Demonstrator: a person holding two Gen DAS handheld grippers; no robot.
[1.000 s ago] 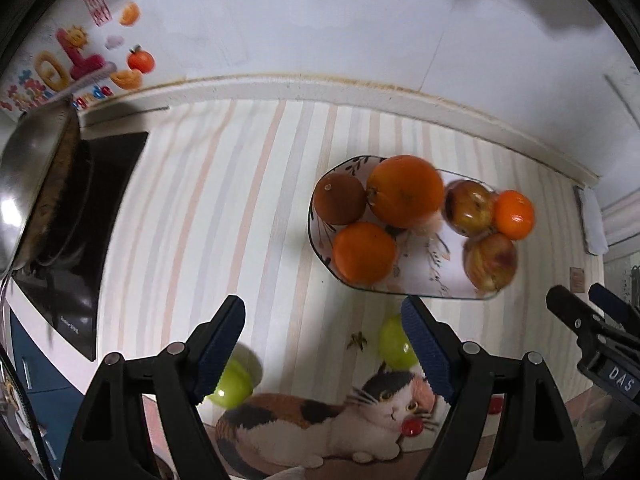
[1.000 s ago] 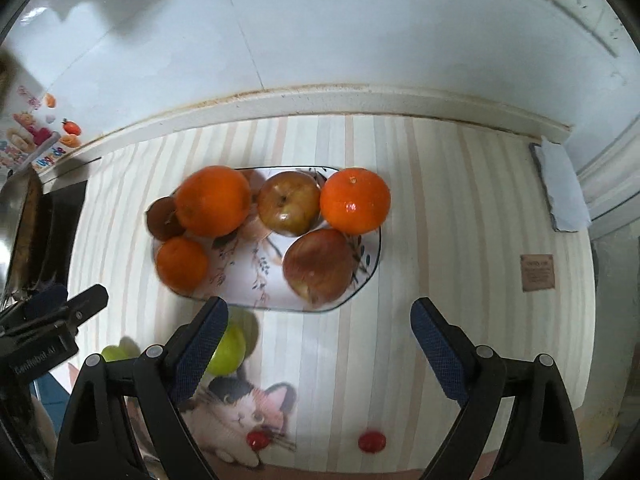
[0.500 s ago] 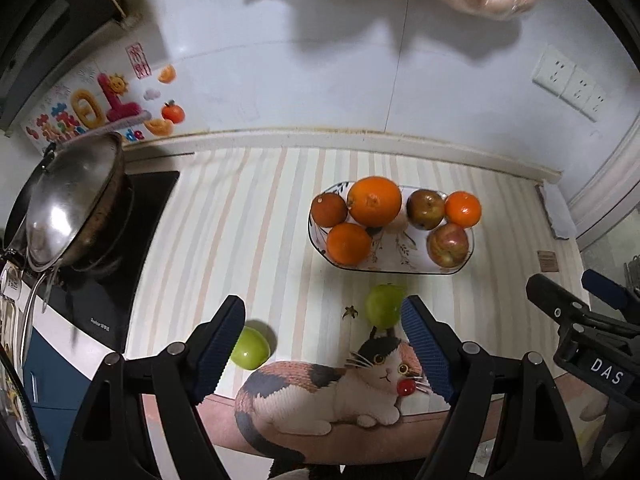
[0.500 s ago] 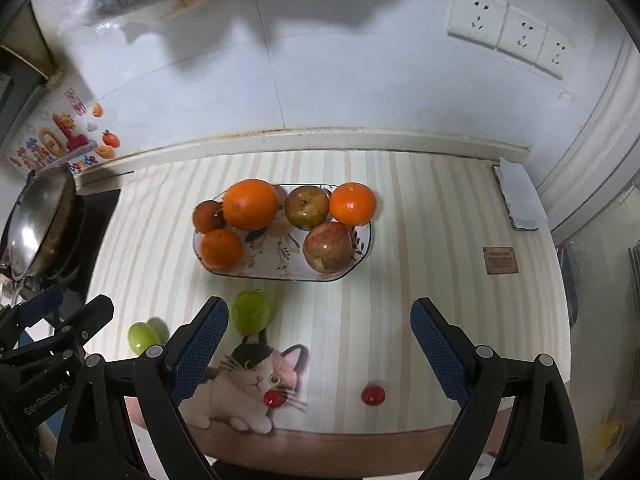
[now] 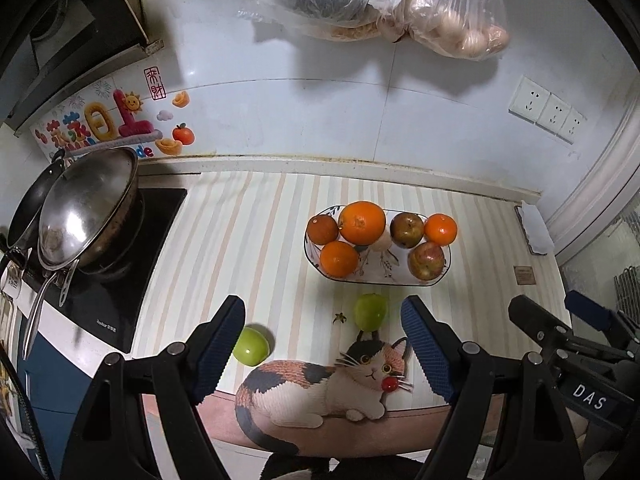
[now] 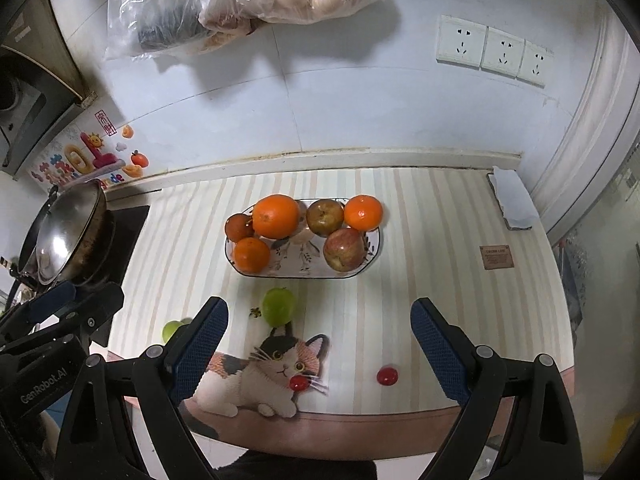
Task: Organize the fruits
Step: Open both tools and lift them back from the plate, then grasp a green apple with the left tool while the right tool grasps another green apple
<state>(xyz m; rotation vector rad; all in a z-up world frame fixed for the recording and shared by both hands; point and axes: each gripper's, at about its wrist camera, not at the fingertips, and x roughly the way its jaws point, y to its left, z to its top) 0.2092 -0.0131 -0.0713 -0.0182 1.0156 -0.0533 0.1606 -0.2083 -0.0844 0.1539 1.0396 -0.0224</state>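
A patterned fruit plate [image 5: 444, 270] [image 6: 376, 256] holds oranges [image 5: 362, 222] [image 6: 276, 216] and apples [image 5: 426, 260] [image 6: 344, 249] on the striped counter. Two green apples lie on the counter in front of it: one [image 5: 371, 311] [image 6: 278, 306] just before the plate, one [image 5: 251, 346] [image 6: 171, 329] farther left. Two small red fruits lie near the front edge, one [image 5: 387, 386] [image 6: 297, 383] on the cat picture, one [image 6: 387, 376] to its right. My left gripper [image 5: 323, 348] and right gripper [image 6: 319, 350] are open, empty, held back over the counter's front edge.
A steel wok [image 5: 86, 210] [image 6: 66, 236] sits on a black cooktop [image 5: 120, 296] at the left. Plastic bags [image 5: 384, 4] [image 6: 248, 0] hang on the tiled wall. A folded cloth [image 5: 534, 229] [image 6: 514, 202] lies at the right end. Wall sockets [image 6: 494, 53] are above.
Both grippers have pulled back and up from the plate, so the whole counter and wall come into view. Both stayed open and empty. The fruit has not moved.
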